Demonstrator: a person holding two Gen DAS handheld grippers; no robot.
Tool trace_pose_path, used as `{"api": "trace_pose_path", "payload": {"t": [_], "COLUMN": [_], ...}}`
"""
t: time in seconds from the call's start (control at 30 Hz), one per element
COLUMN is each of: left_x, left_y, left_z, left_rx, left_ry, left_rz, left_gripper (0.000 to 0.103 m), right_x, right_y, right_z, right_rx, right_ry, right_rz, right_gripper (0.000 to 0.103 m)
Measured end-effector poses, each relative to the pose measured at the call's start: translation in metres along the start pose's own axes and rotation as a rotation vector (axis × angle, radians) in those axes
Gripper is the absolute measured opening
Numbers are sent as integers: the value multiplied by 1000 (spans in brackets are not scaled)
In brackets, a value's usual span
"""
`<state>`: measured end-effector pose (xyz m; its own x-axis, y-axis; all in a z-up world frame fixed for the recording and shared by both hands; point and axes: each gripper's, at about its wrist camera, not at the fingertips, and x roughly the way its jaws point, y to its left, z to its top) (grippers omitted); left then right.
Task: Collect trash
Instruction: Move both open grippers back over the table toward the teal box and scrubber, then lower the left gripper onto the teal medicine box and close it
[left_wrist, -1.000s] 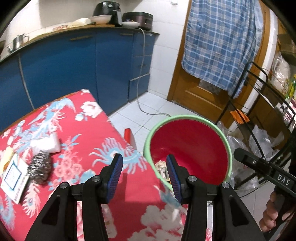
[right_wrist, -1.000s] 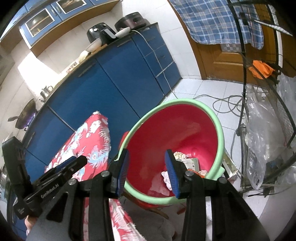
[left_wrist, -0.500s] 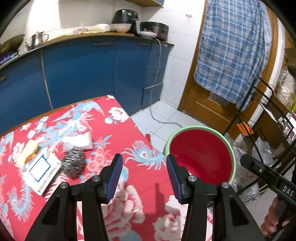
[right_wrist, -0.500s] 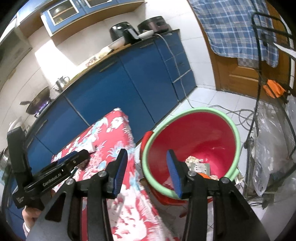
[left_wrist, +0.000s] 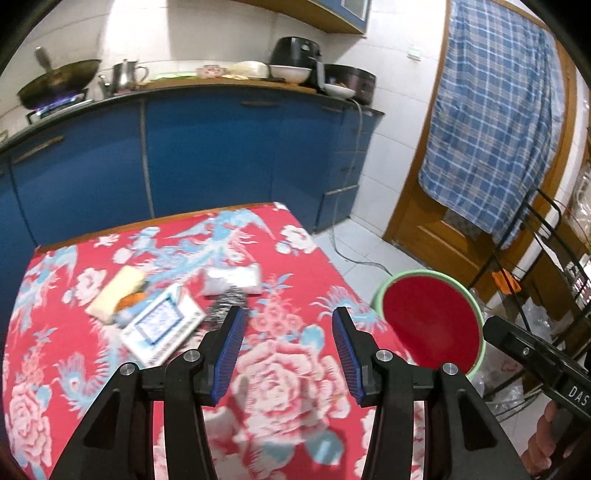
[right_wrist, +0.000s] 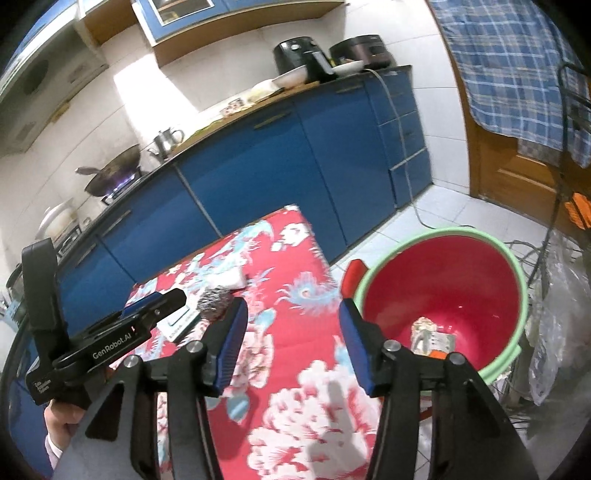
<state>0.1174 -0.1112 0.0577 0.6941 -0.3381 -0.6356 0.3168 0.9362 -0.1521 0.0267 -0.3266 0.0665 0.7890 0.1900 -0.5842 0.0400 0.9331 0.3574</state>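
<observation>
I have both grippers over the table, which wears a red cloth with pink flowers and blue birds; my left gripper has its blue pads apart with nothing between them; my right gripper is also empty, and its jaws are opening; in the right view I can see the left gripper's black body lower left, held by a hand.

The trash sits in a cluster on the far left part of the cloth; a white packet lies farthest back, a steel scouring ball is just in front of it and touching it, partly hidden behind my left pad; a flat printed box lies beside the ball on the left, and behind that a pale yellow block with a small orange scrap against it; the left view is blurred, so I cannot tell finer detail.

The red bucket with a pale green rim stands on the tiled floor just off the table's right edge; in the right view I see some paper scraps lying at its bottom.

Behind the table run blue cabinets; on their counter sit a wok over a lit blue flame, a metal kettle and bowls; a blue checked cloth hangs on the wooden door at right.
</observation>
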Motion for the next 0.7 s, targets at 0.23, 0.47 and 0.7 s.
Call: {"api": "trace_pose_path", "payload": {"t": [0.23, 0.47, 0.7], "left_x": [-22, -23, 2], "left_y": [40, 79, 107], "left_z": [-5, -8, -11], "left_rx": [-49, -92, -109], "left_ry": [-30, -25, 22], "left_rz": [71, 139, 176], "left_gripper": [51, 52, 56], "right_x": [16, 40, 58], "right_y": [31, 53, 63], "right_z": [-2, -4, -9], "right_rx": [-50, -80, -98], "right_ry": [28, 72, 109], "right_rz": [41, 61, 66], "right_gripper": [54, 54, 54]}}
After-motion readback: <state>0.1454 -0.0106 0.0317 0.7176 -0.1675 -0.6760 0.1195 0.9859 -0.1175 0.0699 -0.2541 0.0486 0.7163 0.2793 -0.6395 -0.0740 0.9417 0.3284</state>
